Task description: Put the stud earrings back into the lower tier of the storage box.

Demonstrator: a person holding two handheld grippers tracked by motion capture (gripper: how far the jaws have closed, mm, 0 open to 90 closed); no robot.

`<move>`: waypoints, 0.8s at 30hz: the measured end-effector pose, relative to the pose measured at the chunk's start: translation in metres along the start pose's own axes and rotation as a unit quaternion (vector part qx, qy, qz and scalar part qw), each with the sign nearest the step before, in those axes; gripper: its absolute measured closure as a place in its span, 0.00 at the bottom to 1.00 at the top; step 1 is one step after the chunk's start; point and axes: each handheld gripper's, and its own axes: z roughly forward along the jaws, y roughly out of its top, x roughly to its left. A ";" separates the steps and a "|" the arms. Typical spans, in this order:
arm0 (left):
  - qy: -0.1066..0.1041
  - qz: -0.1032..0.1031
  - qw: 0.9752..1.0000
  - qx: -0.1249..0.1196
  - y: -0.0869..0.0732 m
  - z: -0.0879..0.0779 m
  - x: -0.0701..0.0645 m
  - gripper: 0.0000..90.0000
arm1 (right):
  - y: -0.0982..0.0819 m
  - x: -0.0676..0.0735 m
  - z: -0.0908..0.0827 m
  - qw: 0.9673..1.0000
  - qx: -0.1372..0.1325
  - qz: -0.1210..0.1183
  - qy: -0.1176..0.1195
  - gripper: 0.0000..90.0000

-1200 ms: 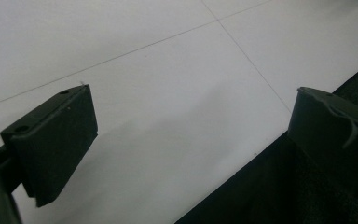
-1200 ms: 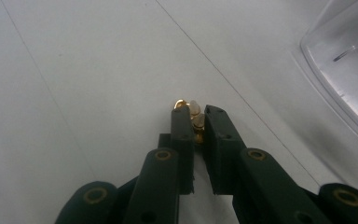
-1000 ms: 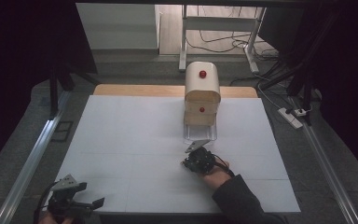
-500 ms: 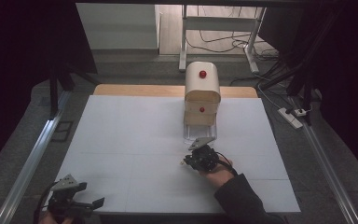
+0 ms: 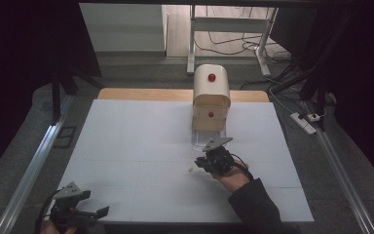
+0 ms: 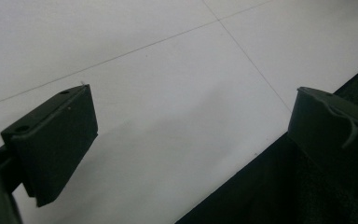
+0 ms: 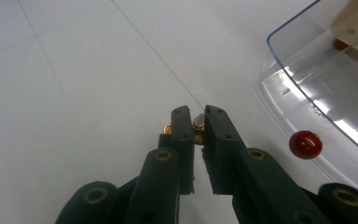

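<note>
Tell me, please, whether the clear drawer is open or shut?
Open: the clear drawer juts out from the wooden cabinet, its red knob forward.

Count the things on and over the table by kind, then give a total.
Grippers: 2 (left gripper, right gripper)
Drawer cabinet: 1
Clear drawer: 1
Red knobs: 3
Brass fastener, held in the right gripper: 1
Total: 8

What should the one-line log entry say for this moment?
right gripper: shut on small brass screw | beside open clear drawer | left gripper: open, idle at near table edge
</note>
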 end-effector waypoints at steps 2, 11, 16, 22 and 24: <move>0.000 0.000 1.000 0.000 0.000 0.000 0.000 0.02 | 0.001 -0.001 -0.002 1.000 -0.001 0.001 0.000 0.91; 0.000 -0.001 1.000 0.000 0.000 0.000 0.000 0.02 | 0.007 -0.005 -0.006 1.000 -0.003 0.007 0.000 0.91; 0.000 -0.001 1.000 0.000 0.000 0.000 0.000 0.02 | 0.010 -0.010 -0.008 1.000 -0.006 0.007 -0.006 0.92; 0.000 -0.001 1.000 0.000 0.000 0.000 0.000 0.02 | 0.012 -0.015 -0.007 1.000 -0.009 0.011 -0.014 0.91; 0.000 -0.001 1.000 0.000 0.000 0.000 0.000 0.02 | 0.013 -0.016 -0.006 1.000 -0.008 0.010 -0.016 0.91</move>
